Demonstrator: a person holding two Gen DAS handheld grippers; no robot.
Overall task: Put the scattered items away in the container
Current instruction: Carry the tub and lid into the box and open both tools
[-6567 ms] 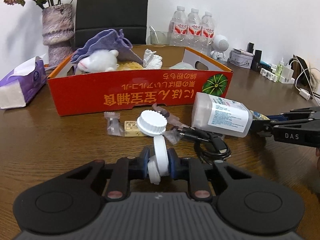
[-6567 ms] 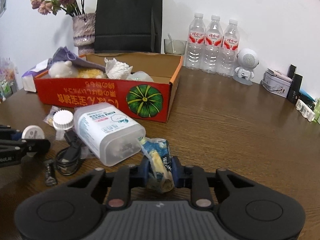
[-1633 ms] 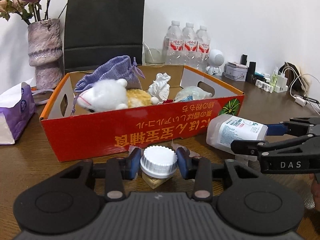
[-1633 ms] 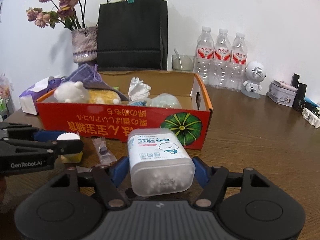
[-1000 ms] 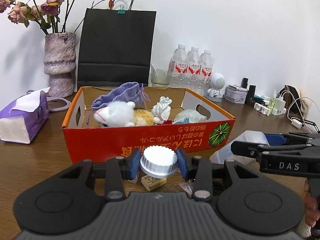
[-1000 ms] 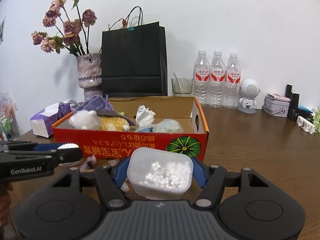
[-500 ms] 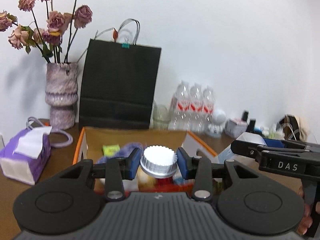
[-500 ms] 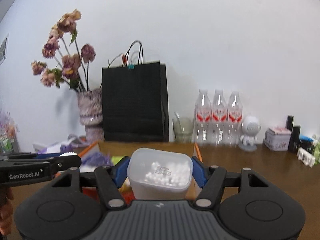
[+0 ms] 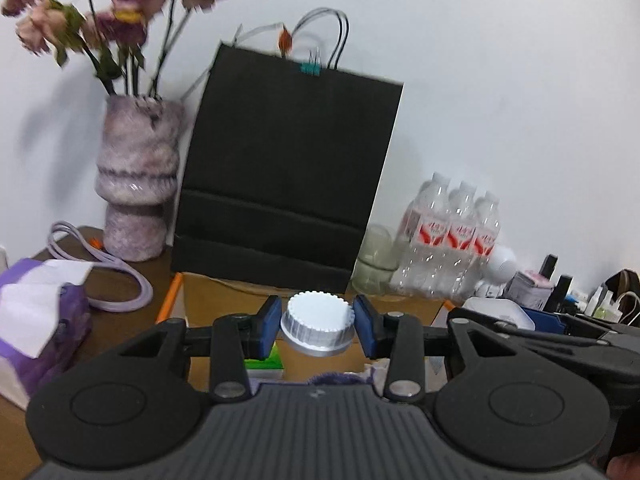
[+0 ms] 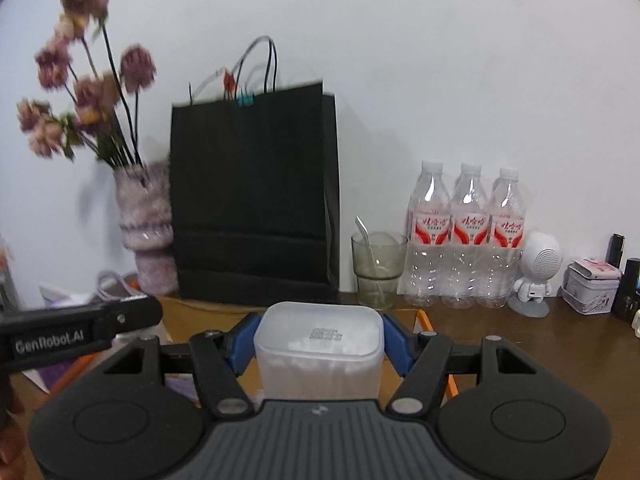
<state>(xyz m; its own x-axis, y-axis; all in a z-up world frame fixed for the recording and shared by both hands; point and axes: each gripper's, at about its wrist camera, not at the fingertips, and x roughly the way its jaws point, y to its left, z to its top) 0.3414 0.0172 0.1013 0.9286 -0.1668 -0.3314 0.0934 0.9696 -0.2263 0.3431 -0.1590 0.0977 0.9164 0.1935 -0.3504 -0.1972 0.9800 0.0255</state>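
Ribbed white plastic cap, round with a knurled rim, sits pinched between the blue pads of the left tool, held above the open cardboard box, whose brown inner wall and orange edge show below it. The right tool clamps a translucent rectangular plastic tub with rounded corners, its base facing the camera and white contents showing through the frosted wall; it too is held over the box interior. Behind the box a matte black paper bag with cord handles stands against the white wall. A mottled, stepped purple vase of dried roses stands left of it; three clear ridged water bottles and a drinking glass stand right, on the wood-grain desk. A purple soft tissue pack lies at far left.
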